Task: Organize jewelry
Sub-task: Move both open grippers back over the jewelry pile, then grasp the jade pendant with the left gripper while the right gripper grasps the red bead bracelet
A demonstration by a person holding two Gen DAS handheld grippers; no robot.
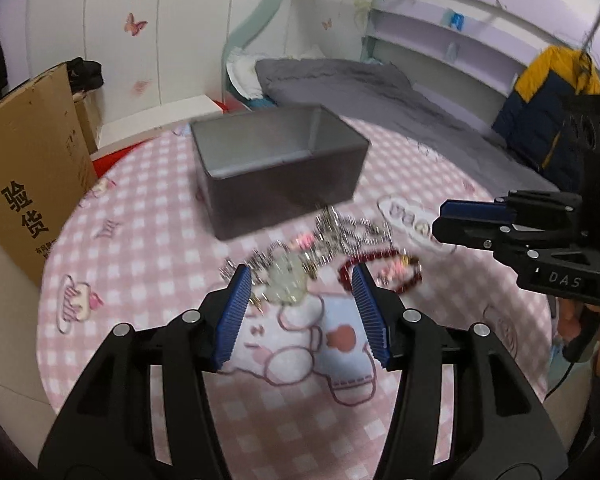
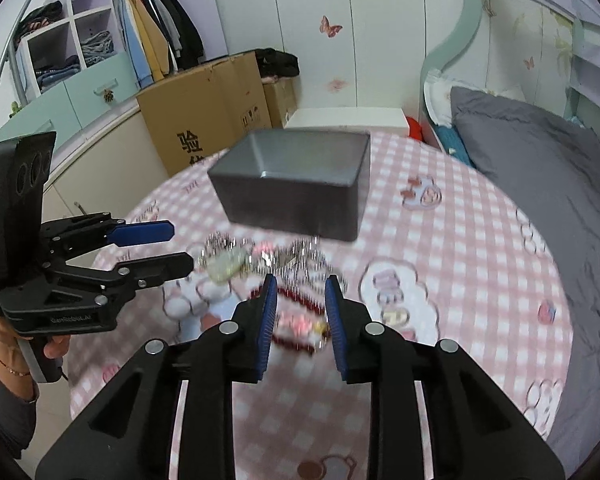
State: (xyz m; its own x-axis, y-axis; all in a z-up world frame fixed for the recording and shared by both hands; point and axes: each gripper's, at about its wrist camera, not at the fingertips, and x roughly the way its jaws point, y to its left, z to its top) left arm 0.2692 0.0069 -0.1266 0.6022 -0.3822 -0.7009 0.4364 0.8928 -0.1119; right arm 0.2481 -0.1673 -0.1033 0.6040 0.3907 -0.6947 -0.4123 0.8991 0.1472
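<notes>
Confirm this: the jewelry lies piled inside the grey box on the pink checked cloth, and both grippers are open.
Not quite. The jewelry lies on the pink checked cloth in front of the grey box, not inside it; the left wrist view shows the box holding nothing visible. The left gripper and right gripper are indeed open.

It was a home bedroom: a bed with grey bedding (image 2: 540,168), an open wardrobe of hanging clothes (image 2: 156,36), butterfly stickers (image 2: 330,26) on the walls, and cardboard boxes (image 2: 204,120).

"验货" on cardboard box (image 1: 32,184); "DAS" on right tool (image 1: 472,224).
</notes>
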